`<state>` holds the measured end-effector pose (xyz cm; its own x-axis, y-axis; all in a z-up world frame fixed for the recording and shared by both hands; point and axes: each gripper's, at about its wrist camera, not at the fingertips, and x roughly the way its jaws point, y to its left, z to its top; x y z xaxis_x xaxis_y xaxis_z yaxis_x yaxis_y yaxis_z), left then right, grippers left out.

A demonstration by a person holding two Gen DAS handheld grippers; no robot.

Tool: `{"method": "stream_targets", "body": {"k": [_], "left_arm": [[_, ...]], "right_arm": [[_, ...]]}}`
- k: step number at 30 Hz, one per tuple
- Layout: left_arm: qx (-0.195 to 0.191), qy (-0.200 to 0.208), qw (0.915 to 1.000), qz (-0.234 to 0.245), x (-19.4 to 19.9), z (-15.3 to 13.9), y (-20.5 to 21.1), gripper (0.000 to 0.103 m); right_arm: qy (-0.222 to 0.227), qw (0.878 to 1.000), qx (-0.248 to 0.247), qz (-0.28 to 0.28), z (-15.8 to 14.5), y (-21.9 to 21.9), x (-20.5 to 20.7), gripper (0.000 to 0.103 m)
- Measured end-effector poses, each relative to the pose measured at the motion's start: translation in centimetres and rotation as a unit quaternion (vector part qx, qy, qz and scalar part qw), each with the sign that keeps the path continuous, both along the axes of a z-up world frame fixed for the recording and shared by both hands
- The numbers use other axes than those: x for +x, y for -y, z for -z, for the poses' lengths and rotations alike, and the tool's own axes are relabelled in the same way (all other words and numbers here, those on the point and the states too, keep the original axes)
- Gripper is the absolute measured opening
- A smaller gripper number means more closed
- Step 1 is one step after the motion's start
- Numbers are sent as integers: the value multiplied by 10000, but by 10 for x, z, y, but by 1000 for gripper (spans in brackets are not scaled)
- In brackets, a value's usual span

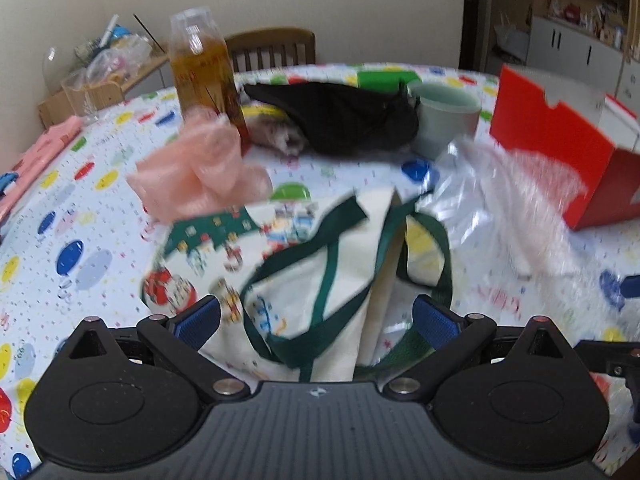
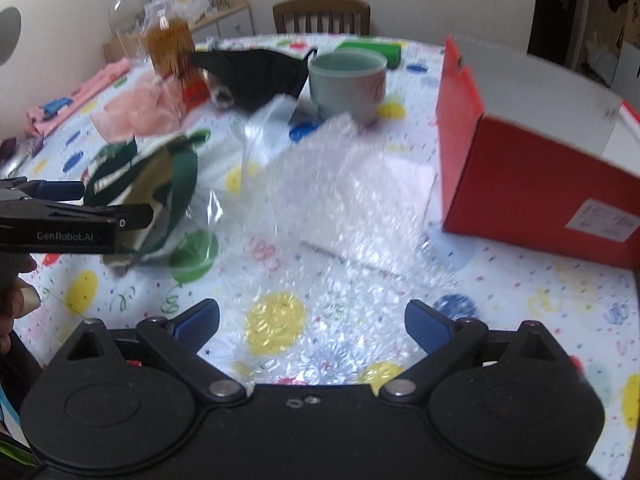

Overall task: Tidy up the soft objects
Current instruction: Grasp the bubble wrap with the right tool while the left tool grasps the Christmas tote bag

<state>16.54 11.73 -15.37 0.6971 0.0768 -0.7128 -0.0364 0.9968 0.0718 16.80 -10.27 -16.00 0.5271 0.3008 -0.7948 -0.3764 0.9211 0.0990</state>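
- Your left tool (image 1: pixel 316 322) hangs low over the cream tote bag (image 1: pixel 304 276), fingers spread wide around its green straps, gripping nothing.
- Pink mesh cloth (image 1: pixel 200 168) lies just beyond, beside the amber bottle (image 1: pixel 204 72).
- Your right tool (image 2: pixel 312 326) hovers wide over bubble wrap (image 2: pixel 340 200).
- The red box (image 2: pixel 536 184) stands at right on the counter (image 2: pixel 520 292), its contents hidden.

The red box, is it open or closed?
Open. The red box has its lid flap standing up at the back, and the right wrist view looks down past the front wall onto its white inside. What it holds cannot be told.
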Motion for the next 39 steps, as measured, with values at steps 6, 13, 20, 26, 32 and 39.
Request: {"method": "stream_targets", "body": {"k": [6, 13, 20, 26, 32, 39], "left_arm": [[155, -240, 9995, 143, 3, 21, 3, 102], [324, -260, 9991, 124, 6, 30, -2, 96], [177, -211, 9995, 177, 5, 27, -6, 73], [-286, -153, 9994, 145, 3, 19, -22, 43], [-667, -118, 9975, 206, 2, 9, -33, 23], [-923, -127, 9953, 245, 2, 2, -45, 12]], "right_arm": [[-125, 9996, -249, -75, 19, -11, 5, 94], [-107, 9992, -380, -47, 24, -19, 3, 85], [-83, 9991, -370, 171, 21, -12, 6, 69], [-67, 9987, -328, 392, 19, -3, 8, 49], [-117, 9976, -245, 642, 17, 5, 13, 20], [-2, 9964, -118, 834, 2, 12, 8, 7]]}}
